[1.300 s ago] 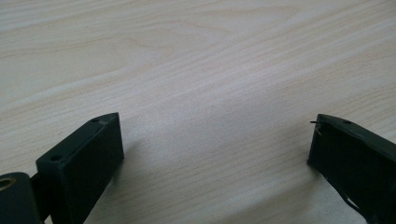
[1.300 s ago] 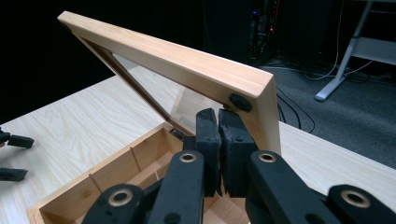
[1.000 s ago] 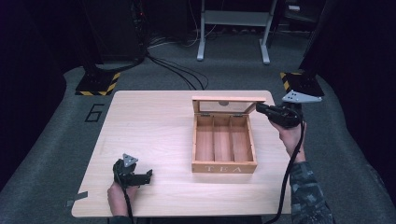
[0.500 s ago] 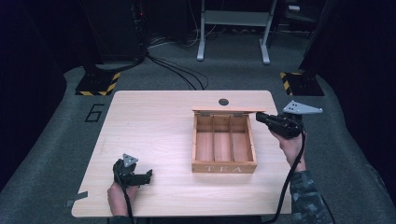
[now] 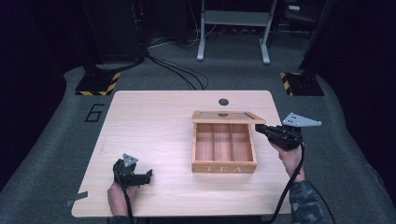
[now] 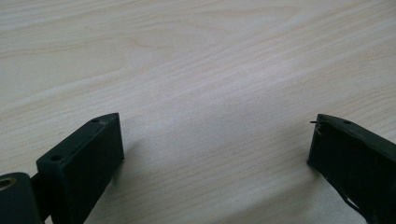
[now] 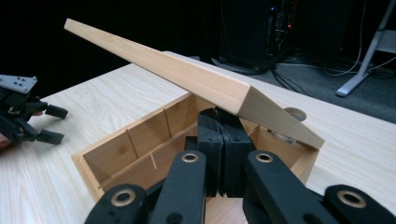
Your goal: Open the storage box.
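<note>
A wooden tea box (image 5: pixel 224 150) with three compartments stands right of the table's middle, its glass-paned lid (image 5: pixel 227 116) half raised on the far hinge. My right gripper (image 5: pixel 258 129) reaches in from the box's right side. Its jaws are shut with nothing between them, tips under the lid's front corner. In the right gripper view the lid (image 7: pixel 187 77) slopes down onto the shut right gripper (image 7: pixel 223 133) above the box (image 7: pixel 133 144). My left gripper (image 5: pixel 147 177) lies open on the table near the front left, nothing in the left gripper (image 6: pixel 215 140) but bare wood.
The light wooden table (image 5: pixel 154 121) has a round cable hole (image 5: pixel 223 101) just behind the box. Black cables and a metal stand (image 5: pixel 233 28) are on the floor beyond. The left gripper (image 7: pixel 56 123) shows far left across the box.
The lid has swung down from near upright to a low slant. My right gripper has sunk with it and come nearer the front. The left gripper has stayed put.
</note>
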A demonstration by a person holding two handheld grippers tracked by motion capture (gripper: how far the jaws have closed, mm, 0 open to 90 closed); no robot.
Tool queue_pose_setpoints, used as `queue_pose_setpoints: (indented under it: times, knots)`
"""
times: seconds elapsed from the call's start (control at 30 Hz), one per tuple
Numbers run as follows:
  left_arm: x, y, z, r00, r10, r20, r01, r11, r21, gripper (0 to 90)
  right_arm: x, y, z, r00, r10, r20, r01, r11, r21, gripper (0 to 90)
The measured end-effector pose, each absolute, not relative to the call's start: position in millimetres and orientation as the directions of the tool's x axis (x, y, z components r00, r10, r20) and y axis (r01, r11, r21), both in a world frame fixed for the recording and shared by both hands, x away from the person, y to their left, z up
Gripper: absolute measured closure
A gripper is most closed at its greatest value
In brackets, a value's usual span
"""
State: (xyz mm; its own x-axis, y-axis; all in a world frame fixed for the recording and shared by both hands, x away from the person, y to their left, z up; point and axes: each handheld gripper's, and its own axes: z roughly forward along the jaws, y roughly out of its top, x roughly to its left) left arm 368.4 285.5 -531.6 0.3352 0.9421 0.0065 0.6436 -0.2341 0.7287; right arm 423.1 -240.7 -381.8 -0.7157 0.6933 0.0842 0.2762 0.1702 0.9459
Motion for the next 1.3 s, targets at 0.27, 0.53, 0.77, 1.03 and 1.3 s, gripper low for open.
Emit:
queue_pose_setpoints:
  times: [0.27,0.53,0.77,1.03,1.3]
  knots:
    - [368,285,-532,0.334,0.943,0.005,0.643,-0.232,0.730,2.9,414,-237,-399,-0.726,0.682,0.089,0.287,0.182,0.941,88.9]
    - [369,285,-532,0.334,0.943,0.003,0.644,-0.230,0.730,2.9,407,-236,-420,-0.729,0.675,0.113,0.311,0.179,0.933,89.1]
    - [369,285,-532,0.334,0.943,0.004,0.643,-0.231,0.730,2.9,403,-238,-435,-0.725,0.677,0.131,0.333,0.177,0.926,89.0]
    - [369,285,-532,0.333,0.943,0.004,0.643,-0.231,0.730,2.9,398,-239,-451,-0.723,0.676,0.143,0.352,0.182,0.918,88.7]
    - [369,285,-532,0.335,0.942,0.004,0.644,-0.232,0.729,2.9,395,-239,-462,-0.718,0.679,0.152,0.367,0.183,0.912,88.8]
